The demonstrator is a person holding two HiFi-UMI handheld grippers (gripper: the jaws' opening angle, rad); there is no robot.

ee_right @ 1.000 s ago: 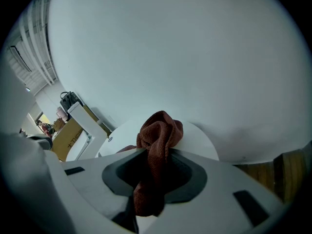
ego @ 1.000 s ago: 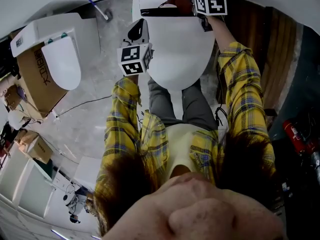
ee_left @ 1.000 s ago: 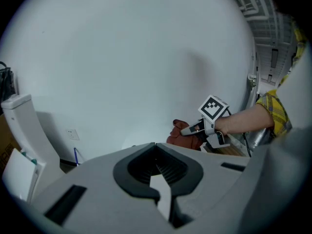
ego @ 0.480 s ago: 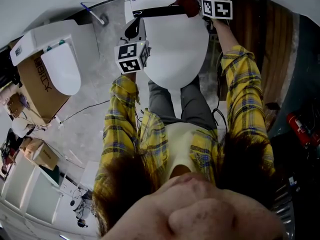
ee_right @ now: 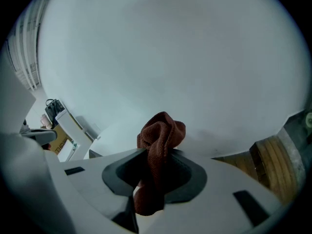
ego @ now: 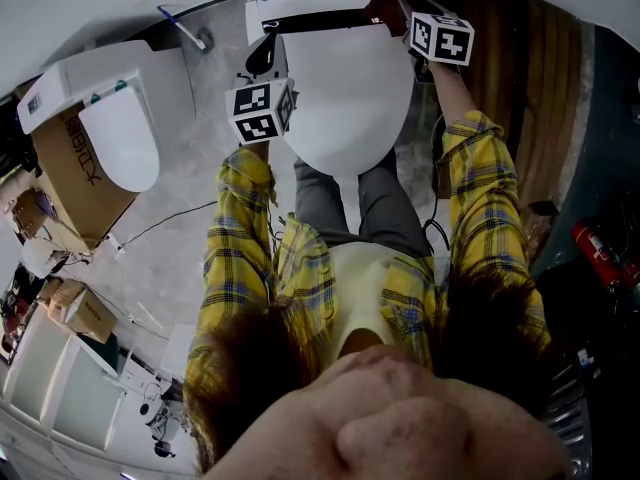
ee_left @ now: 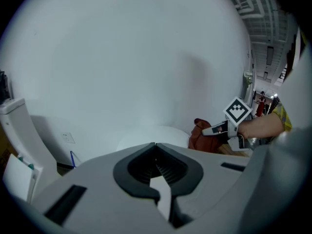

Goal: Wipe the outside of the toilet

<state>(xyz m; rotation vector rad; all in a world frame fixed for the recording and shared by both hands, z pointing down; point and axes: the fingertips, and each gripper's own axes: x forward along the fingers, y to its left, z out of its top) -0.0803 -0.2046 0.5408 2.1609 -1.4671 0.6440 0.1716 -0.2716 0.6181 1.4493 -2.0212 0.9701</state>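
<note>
Head view, toilet: the white toilet (ego: 345,88) is at the top middle, lid down, right in front of the person's knees.
Head view, left gripper: the left gripper (ego: 268,54) is held over the left edge of the lid.
Head view, right gripper: the right gripper (ego: 404,12) is at the back right corner of the lid, by the dark line where the lid meets the back part.
Head view, cloth: a red-brown cloth (ego: 384,4) sticks out of the right gripper's tip, at that same corner.
Head view, other things: a second toilet (ego: 118,128) sits on a cardboard box (ego: 68,168) far off to the left.
Left gripper view, claw: the two jaws are pressed together at the tips and hold nothing.
Left gripper view, ahead: the toilet's white top, with the right gripper and cloth at its right side.
Right gripper view, claw: the jaws are pinched tight on the cloth, which bunches up above them and hangs down below.
Right gripper view, around: white wall ahead, and brown wood boards (ee_right: 273,162) at the right.
</note>
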